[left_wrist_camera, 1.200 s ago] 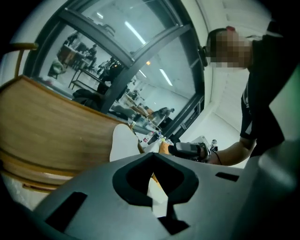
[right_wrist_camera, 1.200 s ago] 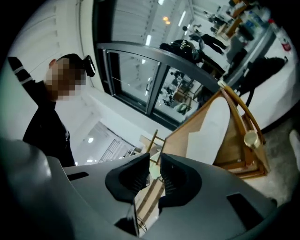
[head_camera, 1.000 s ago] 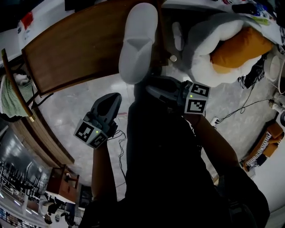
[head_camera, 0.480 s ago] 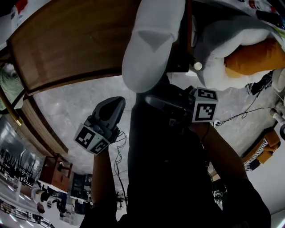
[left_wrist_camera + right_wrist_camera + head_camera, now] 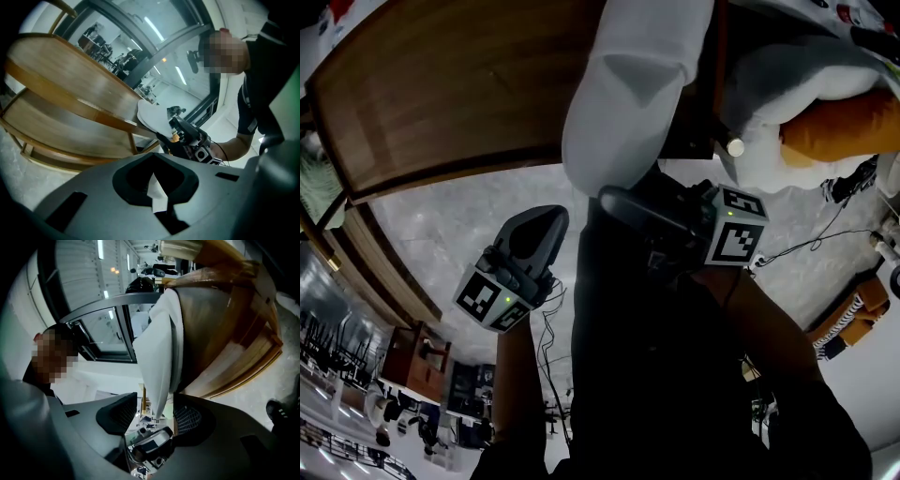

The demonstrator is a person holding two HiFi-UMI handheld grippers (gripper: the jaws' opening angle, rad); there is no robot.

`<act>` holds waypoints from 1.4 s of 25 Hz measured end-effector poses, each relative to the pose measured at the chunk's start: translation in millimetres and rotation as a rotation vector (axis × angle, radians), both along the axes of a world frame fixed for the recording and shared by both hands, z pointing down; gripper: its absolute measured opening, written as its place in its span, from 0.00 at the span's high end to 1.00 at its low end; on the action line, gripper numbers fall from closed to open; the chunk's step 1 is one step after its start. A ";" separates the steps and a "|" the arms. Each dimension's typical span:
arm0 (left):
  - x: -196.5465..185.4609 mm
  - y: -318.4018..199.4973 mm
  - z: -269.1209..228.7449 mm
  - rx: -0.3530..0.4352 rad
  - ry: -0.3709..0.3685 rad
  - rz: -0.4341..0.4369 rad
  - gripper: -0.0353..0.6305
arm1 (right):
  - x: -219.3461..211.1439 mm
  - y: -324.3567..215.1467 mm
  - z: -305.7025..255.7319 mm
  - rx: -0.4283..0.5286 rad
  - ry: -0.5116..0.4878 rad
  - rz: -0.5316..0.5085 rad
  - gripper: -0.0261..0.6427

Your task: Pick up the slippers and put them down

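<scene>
One white slipper [image 5: 628, 84] lies on the brown wooden table [image 5: 441, 84], its heel hanging over the near edge. My right gripper [image 5: 617, 197] sits just under that heel. In the right gripper view the slipper [image 5: 159, 348] stands on edge between the two dark pads [image 5: 117, 413] with a gap on either side. The jaws have just been opening and are open around the heel. My left gripper [image 5: 546, 217] hangs lower left over the floor, shut and empty. From the left gripper [image 5: 157, 187], I see the slipper [image 5: 152, 117] and the right gripper [image 5: 187, 138] at the table edge.
A lower curved wooden shelf [image 5: 356, 253] runs along the left. A white and orange plush cushion [image 5: 825, 103] lies at the upper right. Cables [image 5: 806, 244] trail over the grey marble floor [image 5: 441, 225]. The person's dark clothes fill the lower middle.
The table and slipper now fill more of the head view. The right gripper has rolled and sits lower under the slipper's heel. The left gripper has sunk a little.
</scene>
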State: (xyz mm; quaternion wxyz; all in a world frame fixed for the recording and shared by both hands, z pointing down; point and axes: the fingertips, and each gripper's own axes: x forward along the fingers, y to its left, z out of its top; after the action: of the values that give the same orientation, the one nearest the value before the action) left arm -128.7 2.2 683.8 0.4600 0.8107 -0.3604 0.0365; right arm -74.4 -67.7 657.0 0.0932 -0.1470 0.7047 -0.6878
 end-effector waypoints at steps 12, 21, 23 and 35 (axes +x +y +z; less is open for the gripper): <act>8.2 2.9 0.3 -0.004 0.024 0.000 0.93 | 1.2 1.0 7.0 -0.046 0.006 -0.001 0.64; 8.5 0.8 -3.2 0.008 0.025 0.001 0.93 | -0.6 -1.5 2.1 0.023 0.035 -0.030 0.83; 6.8 1.2 -4.6 0.012 0.023 -0.002 0.93 | -1.0 -1.5 1.2 0.047 0.052 -0.044 0.83; 1.3 -27.7 -71.1 0.148 -0.003 -0.003 0.93 | 5.1 -15.7 -49.6 0.228 0.127 -0.093 0.85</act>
State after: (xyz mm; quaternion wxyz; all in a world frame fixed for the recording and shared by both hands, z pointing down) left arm -127.3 -25.5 612.7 0.3981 0.8419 -0.3642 0.0102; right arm -69.3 -83.4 607.4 0.0326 -0.1462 0.7887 -0.5962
